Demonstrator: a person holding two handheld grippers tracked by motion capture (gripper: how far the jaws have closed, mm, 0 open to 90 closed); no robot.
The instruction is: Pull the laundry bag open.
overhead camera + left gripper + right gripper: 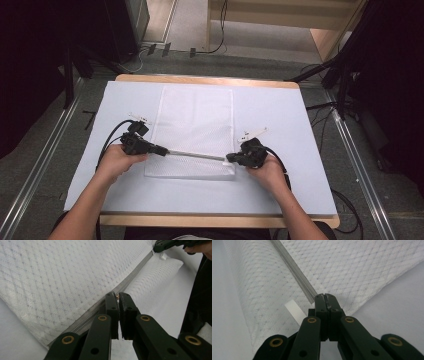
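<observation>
1. A white mesh bag (192, 131) is laid flat on the pale sheet (280, 115) covering the table, roughly at its middle.
2. A grey zipper (195, 155) is seen running across the bag near its near edge, from left to right.
3. The left gripper (159, 149) is held at the left part of the zipper; in the left gripper view its jaws are nearly together, pinched on a small zipper pull (117, 296) at their tips.
4. The right gripper (231, 158) is held at the right end of the zipper, near the bag's near right corner; in the right gripper view its jaws are pressed fully together on the zipper's end (326, 300).
5. A white ribbon tab (294, 310) is seen on the bag just beside the right gripper's jaws.
6. Each gripper is held by one hand, with the forearms entering from the near edge of the table.
</observation>
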